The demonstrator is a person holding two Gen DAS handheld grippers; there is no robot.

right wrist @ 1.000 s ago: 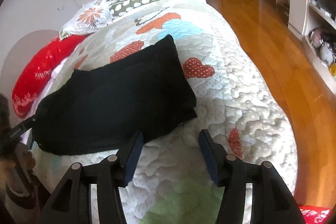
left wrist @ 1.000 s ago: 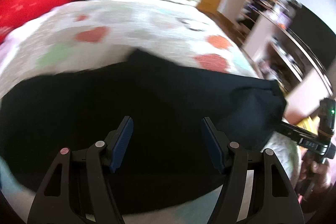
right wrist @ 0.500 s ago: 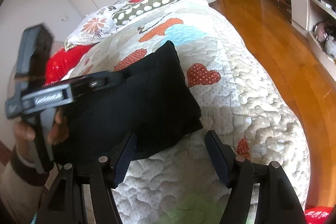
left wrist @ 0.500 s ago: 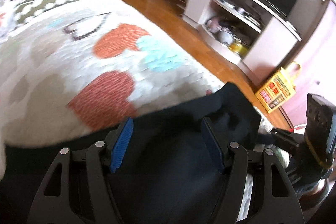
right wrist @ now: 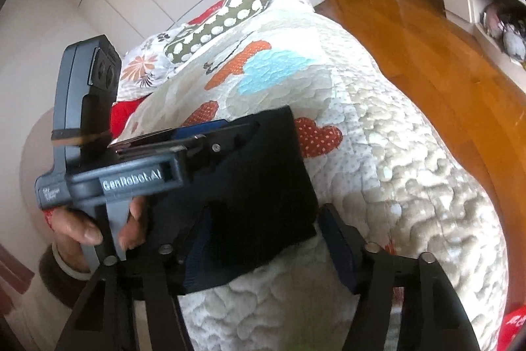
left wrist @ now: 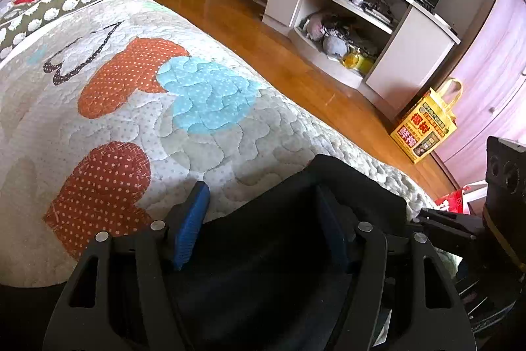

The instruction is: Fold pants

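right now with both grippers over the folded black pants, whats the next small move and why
Probably lower the left hand-held gripper onto the black pants to press the fold flat. The pants lie as a compact folded rectangle on the heart-patterned quilt, and both the left and the right hand-held gripper sit open over them, gripping nothing. No loose leg shows, so smoothing seems the remaining step.

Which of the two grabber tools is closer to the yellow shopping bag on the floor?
Right. The right gripper sits at the bed's floor-side edge nearer the yellow bag; the left gripper is further in, over the black pants.
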